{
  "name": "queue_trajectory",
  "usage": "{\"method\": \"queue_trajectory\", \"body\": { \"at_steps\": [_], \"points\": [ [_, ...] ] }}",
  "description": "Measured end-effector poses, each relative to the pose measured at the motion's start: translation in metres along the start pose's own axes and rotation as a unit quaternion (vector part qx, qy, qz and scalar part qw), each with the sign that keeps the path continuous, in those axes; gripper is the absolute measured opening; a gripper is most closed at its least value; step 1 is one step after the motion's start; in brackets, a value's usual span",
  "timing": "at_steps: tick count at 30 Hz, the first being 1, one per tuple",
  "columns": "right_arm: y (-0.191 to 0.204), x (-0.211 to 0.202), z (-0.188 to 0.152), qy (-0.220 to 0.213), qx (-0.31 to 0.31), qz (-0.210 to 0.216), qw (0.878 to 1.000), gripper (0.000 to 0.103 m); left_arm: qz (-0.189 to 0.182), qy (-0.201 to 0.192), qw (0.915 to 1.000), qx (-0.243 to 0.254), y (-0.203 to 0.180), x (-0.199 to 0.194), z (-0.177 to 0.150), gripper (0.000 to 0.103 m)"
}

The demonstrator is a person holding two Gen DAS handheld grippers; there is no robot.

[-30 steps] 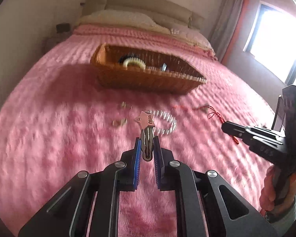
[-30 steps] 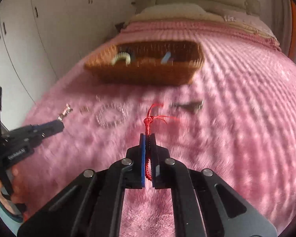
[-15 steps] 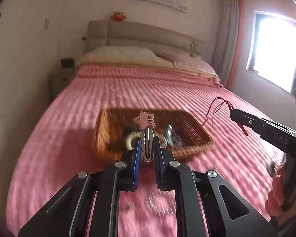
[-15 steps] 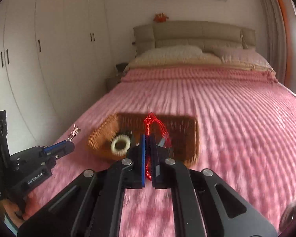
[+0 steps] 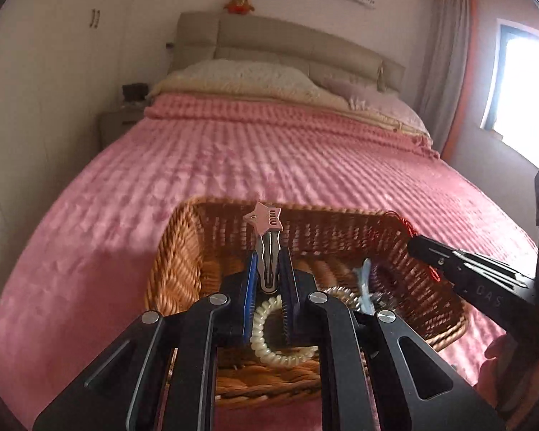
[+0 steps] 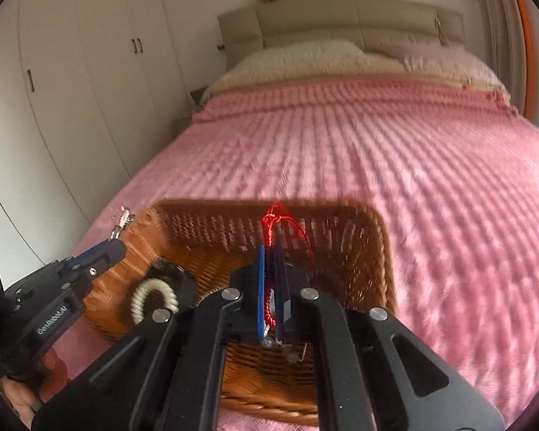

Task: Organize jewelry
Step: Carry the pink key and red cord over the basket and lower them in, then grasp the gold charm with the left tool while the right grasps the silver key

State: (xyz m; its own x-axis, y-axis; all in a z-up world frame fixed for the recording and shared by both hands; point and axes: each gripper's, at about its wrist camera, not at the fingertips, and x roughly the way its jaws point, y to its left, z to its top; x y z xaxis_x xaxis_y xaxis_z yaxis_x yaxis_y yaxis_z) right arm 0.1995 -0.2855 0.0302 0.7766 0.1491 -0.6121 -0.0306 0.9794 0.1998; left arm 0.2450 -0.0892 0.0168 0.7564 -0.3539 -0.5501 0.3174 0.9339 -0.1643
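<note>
A wicker basket [image 5: 176,251] [image 6: 381,251] sits on the pink bed. My left gripper [image 5: 267,255] hangs over its near left part, shut on a silver hair clip with a pink star [image 5: 266,221]; that clip [image 6: 120,221] also shows in the right wrist view. My right gripper [image 6: 269,251] hovers over the basket's middle, shut on a red cord bracelet [image 6: 275,222], whose loop sticks up past the fingertips. In the left wrist view the right gripper [image 5: 413,242] reaches in from the right with the red cord [image 5: 408,224] at its tip.
In the basket lie a cream spiral hair tie [image 5: 269,337] [image 6: 154,298], a pale blue clip [image 5: 364,283] and a dark ring-shaped piece [image 6: 176,276]. The pink bedspread [image 5: 269,158] stretches behind it to pillows [image 5: 240,75] and a headboard. Wardrobe doors [image 6: 72,72] stand at left.
Both grippers rose from the bedspread with the hair clip and the red cord and moved forward over the basket. The pearl bracelet and small pieces on the bed are out of view.
</note>
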Motion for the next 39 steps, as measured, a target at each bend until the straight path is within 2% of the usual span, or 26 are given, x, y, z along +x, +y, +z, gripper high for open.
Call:
{"method": "queue_trajectory", "body": {
  "at_steps": [5,12,14,15,16,17,20,26,29,32,33,35,39],
  "points": [
    [-0.007,0.018,-0.013,0.030,0.007,-0.002,1.000,0.003,-0.011,0.015,0.9998,-0.012,0.006,0.010,-0.008,0.010],
    [-0.008,0.018,-0.018,0.036,0.012,0.006,0.999,0.003,-0.011,0.015,0.9998,-0.011,0.006,0.010,-0.010,0.012],
    [-0.008,0.018,-0.019,0.040,0.018,0.018,0.999,0.005,-0.008,0.013,0.9998,-0.010,0.006,0.007,-0.011,0.024],
    [-0.010,0.018,-0.019,0.040,0.023,0.025,0.999,0.007,-0.006,0.010,0.9999,-0.010,0.006,0.006,-0.011,0.034],
    [-0.011,0.018,-0.020,0.039,0.028,0.030,0.998,0.015,-0.005,0.004,0.9999,-0.011,0.006,0.002,-0.010,0.039],
    [-0.013,0.016,-0.020,0.036,0.032,0.032,0.998,0.025,-0.006,-0.001,0.9999,-0.010,0.006,-0.001,-0.010,0.039],
    [-0.015,0.005,-0.017,0.014,0.031,0.025,0.999,0.038,-0.010,-0.014,0.9998,-0.014,0.006,-0.010,-0.008,0.040],
    [-0.024,-0.017,-0.016,-0.024,0.047,0.029,0.998,0.039,-0.014,-0.029,0.9991,-0.028,0.011,-0.031,-0.005,0.039],
    [-0.022,-0.033,-0.018,-0.045,0.040,0.014,0.998,0.039,-0.019,-0.044,0.9982,-0.038,0.013,-0.054,-0.010,0.039],
    [-0.018,-0.052,-0.029,-0.065,0.030,0.003,0.997,0.039,-0.029,-0.055,0.9968,-0.050,0.017,-0.078,-0.025,0.045],
    [-0.017,-0.057,-0.034,-0.067,0.027,-0.002,0.997,0.039,-0.027,-0.060,0.9963,-0.054,0.019,-0.089,-0.037,0.049],
    [-0.017,-0.065,-0.049,-0.067,0.026,-0.009,0.997,0.039,-0.020,-0.060,0.9961,-0.062,0.024,-0.101,-0.055,0.050],
    [-0.023,-0.072,-0.080,-0.043,0.034,-0.021,0.998,0.039,-0.019,-0.021,0.9951,-0.095,0.039,-0.108,-0.094,0.048]
  ]
}}
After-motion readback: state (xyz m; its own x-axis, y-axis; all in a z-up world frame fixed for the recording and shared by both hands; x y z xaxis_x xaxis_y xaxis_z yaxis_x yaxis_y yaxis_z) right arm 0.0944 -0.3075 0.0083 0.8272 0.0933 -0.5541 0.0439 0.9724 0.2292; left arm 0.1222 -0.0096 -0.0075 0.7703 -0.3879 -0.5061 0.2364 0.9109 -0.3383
